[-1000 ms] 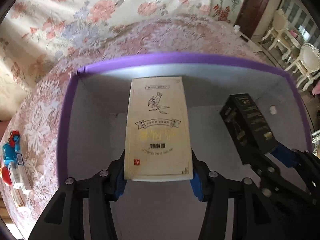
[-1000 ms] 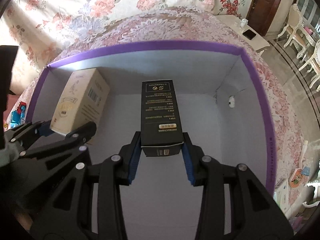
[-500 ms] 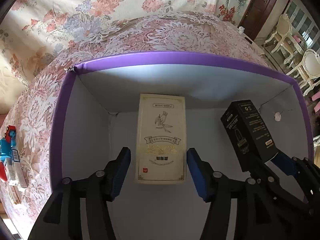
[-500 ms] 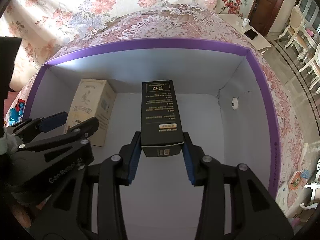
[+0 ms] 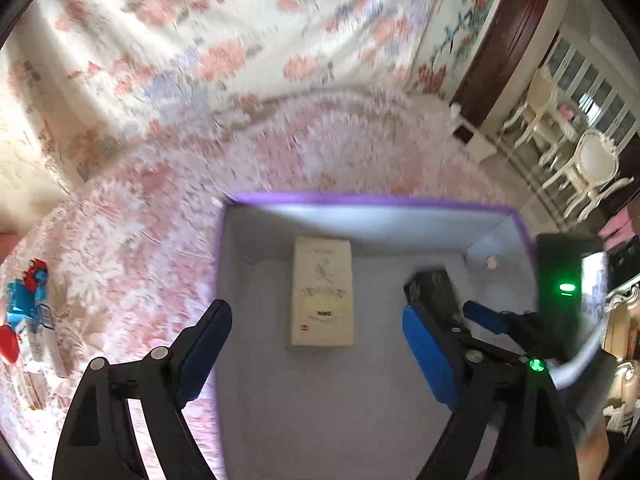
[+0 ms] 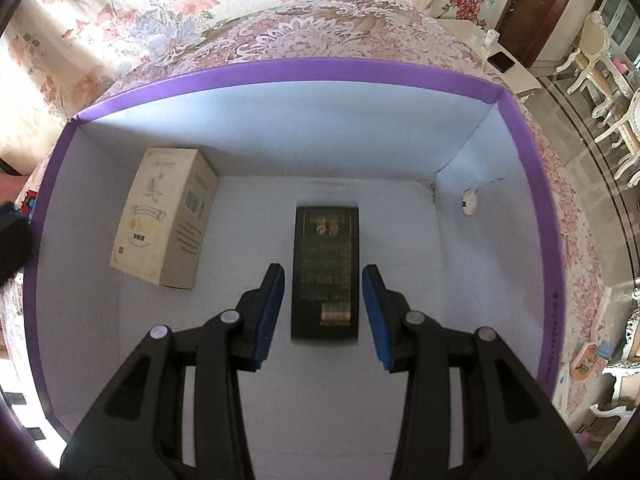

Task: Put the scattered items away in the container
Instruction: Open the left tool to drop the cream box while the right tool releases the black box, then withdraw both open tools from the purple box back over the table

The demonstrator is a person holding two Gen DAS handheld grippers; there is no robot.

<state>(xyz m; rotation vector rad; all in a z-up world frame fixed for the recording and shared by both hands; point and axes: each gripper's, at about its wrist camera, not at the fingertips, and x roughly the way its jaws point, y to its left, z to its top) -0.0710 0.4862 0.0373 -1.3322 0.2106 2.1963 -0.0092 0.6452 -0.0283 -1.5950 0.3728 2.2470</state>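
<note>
Our right hand-held gripper (image 6: 323,316) now spreads apart, its black box (image 6: 326,272) released onto the container (image 6: 280,74) floor; our left hand-held gripper (image 5: 316,356), also spread, has lifted off the cream box (image 5: 322,292) beside it (packets (image 5: 24,320) remain outside the container).

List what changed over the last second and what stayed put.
Both grippers let go. The left gripper released the cream box onto the container floor, opened wide and pulled back. The right gripper then opened and dropped the black box flat on the floor. The container stayed in place; the blue toy remains outside.
</note>
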